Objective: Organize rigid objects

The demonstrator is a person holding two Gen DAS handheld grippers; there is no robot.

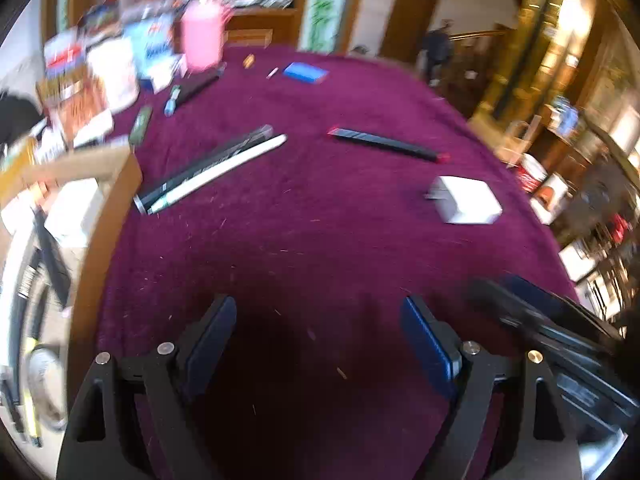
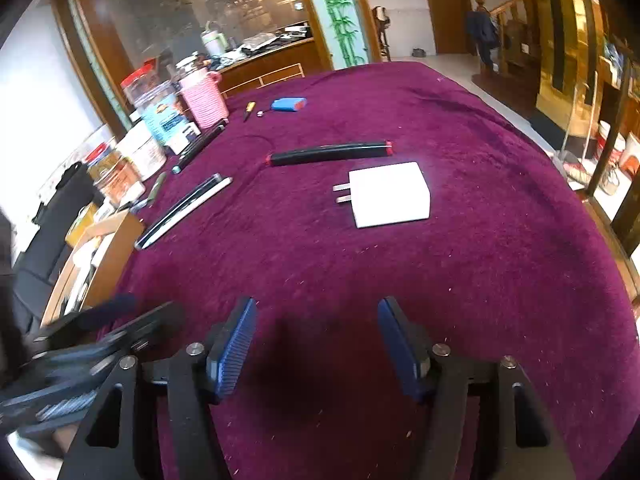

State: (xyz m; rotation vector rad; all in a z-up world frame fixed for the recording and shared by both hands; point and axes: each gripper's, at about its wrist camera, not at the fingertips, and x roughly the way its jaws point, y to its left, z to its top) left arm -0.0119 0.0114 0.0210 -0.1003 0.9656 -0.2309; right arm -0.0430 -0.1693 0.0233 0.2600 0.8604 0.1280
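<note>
Claws both gaping, nothing held: left gripper (image 1: 318, 340), right gripper (image 2: 316, 340). I'd go for charger (image 2: 388, 194) w/ right, pinch flat sides, then box (image 2: 106, 256).

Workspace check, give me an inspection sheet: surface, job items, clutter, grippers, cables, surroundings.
Surface: purple cloth covers the table, flecked with lint.
Job's things: white charger lying flat, prongs toward the left; black bar with red ends just behind it; black and white sticks side by side; blue block far back; wooden box at the left edge, already holding items.
Clutter: jars and a pink container along the left edge.
Grippers: left gripper and right gripper both open, nothing between the pads.
Cables: nothing seen.
Surroundings: wooden door, staircase, a person standing far back.
</note>
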